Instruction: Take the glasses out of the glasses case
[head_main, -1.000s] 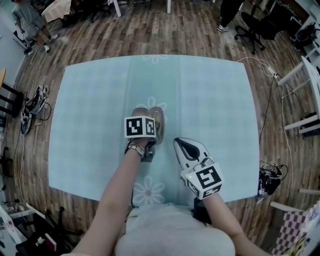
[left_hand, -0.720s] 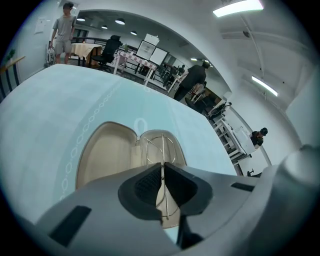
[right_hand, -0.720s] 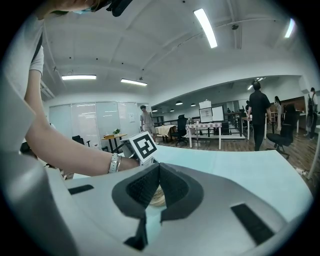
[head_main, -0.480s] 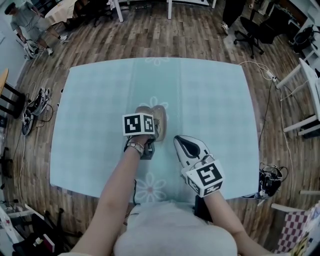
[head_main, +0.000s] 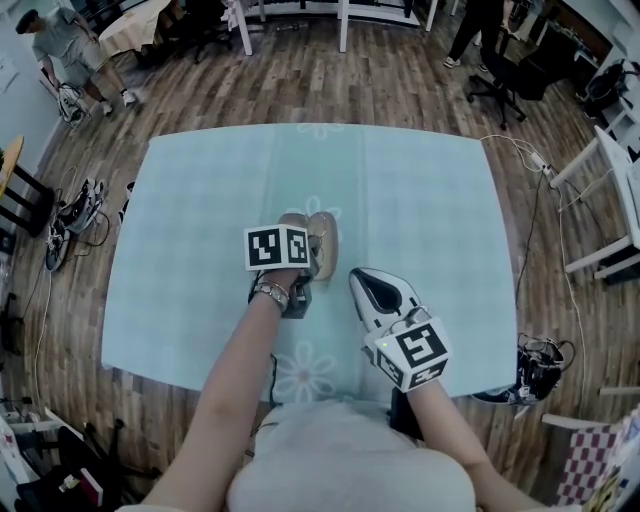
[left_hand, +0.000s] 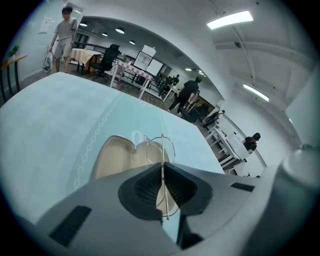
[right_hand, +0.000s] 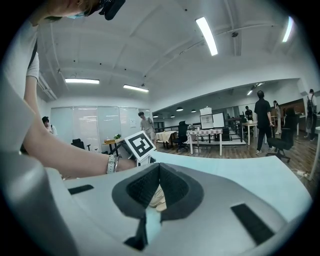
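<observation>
Left gripper view: what sits between the jaws?
– The left gripper (left_hand: 162, 167) pinches the wire-rimmed glasses (left_hand: 161, 144) edge-on, seemingly just above the open glasses case (left_hand: 112, 157).
– And the right gripper (right_hand: 159, 167)?
– Jaws pressed together, empty.

The left gripper (left_hand: 162, 172) has lifted the glasses (left_hand: 161, 145) slightly.
</observation>
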